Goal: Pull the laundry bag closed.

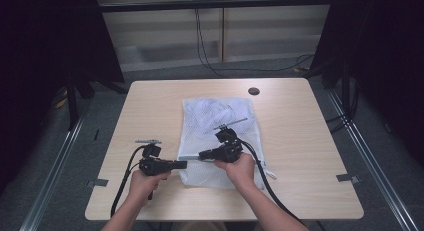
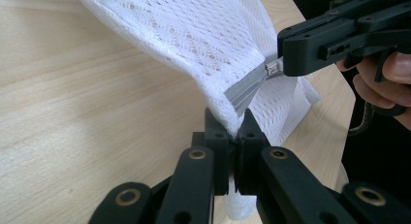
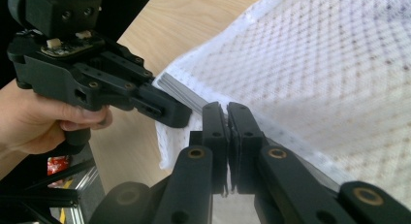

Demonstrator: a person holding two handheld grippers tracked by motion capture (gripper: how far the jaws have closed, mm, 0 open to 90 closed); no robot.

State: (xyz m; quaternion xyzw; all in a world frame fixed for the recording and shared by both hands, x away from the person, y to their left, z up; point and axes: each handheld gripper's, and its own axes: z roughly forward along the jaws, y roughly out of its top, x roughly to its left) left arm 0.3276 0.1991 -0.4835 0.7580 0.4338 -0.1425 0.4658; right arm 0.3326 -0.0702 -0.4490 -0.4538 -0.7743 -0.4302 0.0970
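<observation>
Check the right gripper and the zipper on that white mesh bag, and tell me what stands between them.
Nothing visible does. The right gripper is already shut on the zipper at the near left edge of the mesh bag. The left gripper pinches the bag's corner right beside it.

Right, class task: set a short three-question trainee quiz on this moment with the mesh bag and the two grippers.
1. True or false: the left gripper is shut on the corner of the white mesh laundry bag.
2. What does the right gripper pinch? A) a cable B) the zipper pull on the bag's grey zipper C) the table edge
3. Fill in: the bag lies on a light ______ table.

Key: 1 true; 2 B; 3 wooden.
</observation>
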